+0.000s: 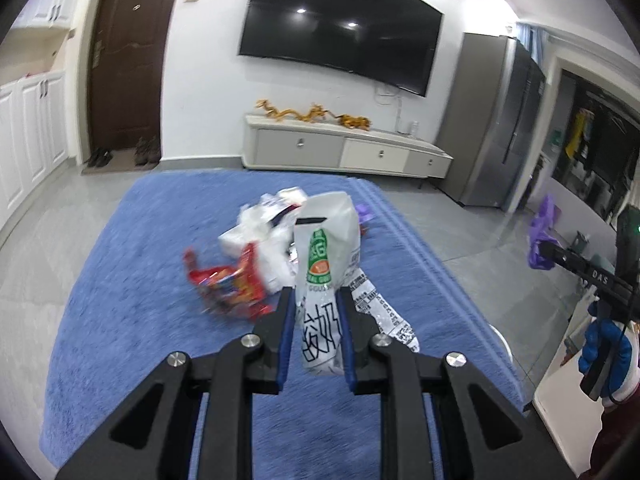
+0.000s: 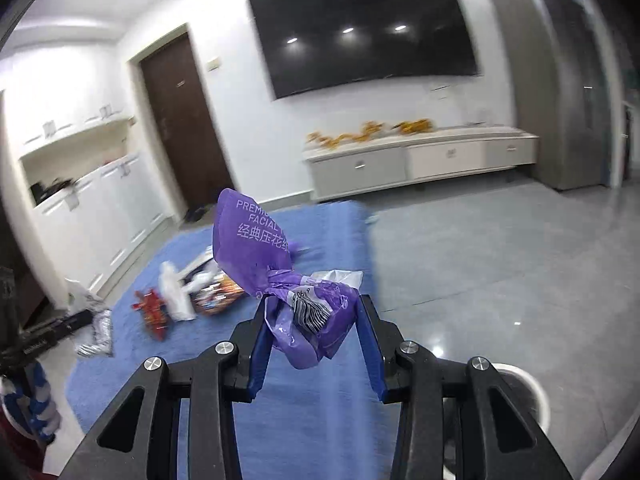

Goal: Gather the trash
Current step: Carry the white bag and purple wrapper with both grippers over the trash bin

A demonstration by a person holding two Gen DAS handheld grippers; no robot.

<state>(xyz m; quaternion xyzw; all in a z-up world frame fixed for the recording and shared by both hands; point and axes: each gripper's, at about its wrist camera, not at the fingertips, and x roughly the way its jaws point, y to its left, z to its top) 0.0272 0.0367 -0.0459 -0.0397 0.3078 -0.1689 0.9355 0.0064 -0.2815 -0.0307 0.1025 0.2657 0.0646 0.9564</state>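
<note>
Two pieces are lifted: left tool grips a white yogurt pouch, right tool a purple wrapper; more trash remains ahead on the blue rug.

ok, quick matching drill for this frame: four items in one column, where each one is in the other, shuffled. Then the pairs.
Items
1. white yogurt pouch
2. purple tissue wrapper
3. red snack wrapper
4. gold dragon ornament

Places
A. lying on the blue rug
B. on the TV cabinet
C. clamped in the left gripper
D. clamped in the right gripper

Pairs: 1-C, 2-D, 3-A, 4-B
</note>
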